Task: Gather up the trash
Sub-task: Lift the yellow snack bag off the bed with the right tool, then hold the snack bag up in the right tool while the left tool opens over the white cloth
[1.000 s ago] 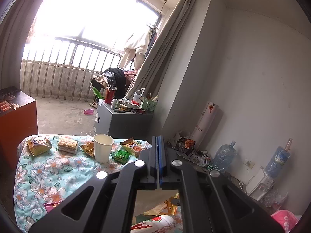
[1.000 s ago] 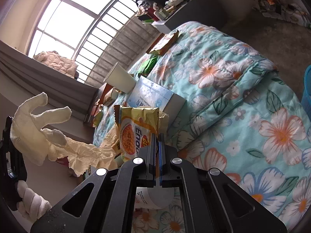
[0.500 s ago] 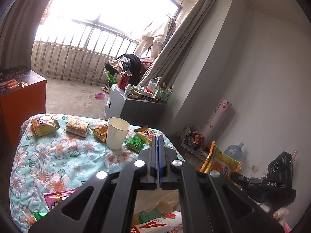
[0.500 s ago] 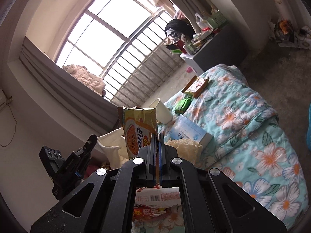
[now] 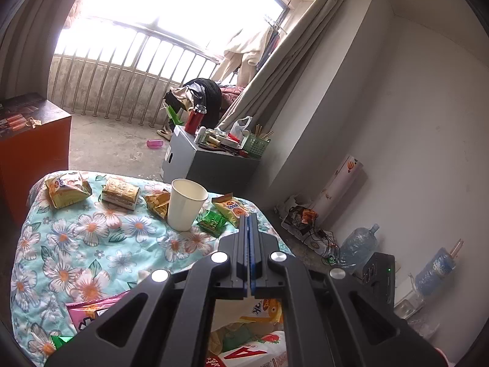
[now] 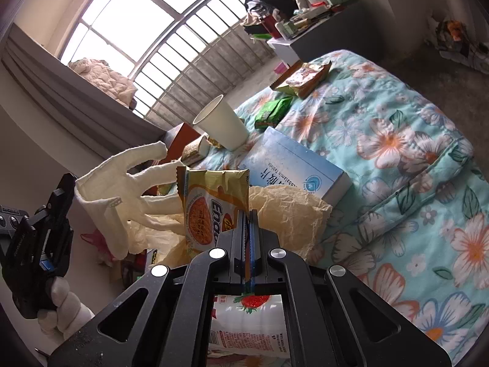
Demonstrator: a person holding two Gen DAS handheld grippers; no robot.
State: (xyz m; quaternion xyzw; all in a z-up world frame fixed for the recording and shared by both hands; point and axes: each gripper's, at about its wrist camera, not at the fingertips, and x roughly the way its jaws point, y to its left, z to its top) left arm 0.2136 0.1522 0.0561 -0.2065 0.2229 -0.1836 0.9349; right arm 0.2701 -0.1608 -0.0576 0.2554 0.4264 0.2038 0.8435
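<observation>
My right gripper [image 6: 247,214] is shut on a yellow biscuit wrapper [image 6: 211,205] and holds it upright over a crumpled yellowish bag [image 6: 290,211] with trash inside. My left gripper [image 5: 248,218] is shut, nothing visible between its fingers, above the floral bed cover [image 5: 91,244]. On the cover lie a white paper cup [image 5: 185,203], a green packet [image 5: 212,221], yellow snack wrappers [image 5: 67,189] and a biscuit pack [image 5: 120,192]. A blue-white box [image 6: 293,168] lies next to the bag in the right wrist view.
A white cloth glove [image 6: 122,177] hangs at the bag's left, held by the other gripper's body [image 6: 33,244]. A grey cabinet [image 5: 207,165] with clutter stands beyond the bed. Water bottles [image 5: 356,247] and cables lie along the right wall. An orange-brown cabinet [image 5: 30,140] stands left.
My right gripper has carried the yellow wrapper down from high above the bed to just over the bag. My left gripper has swung slightly, the right gripper has left its view.
</observation>
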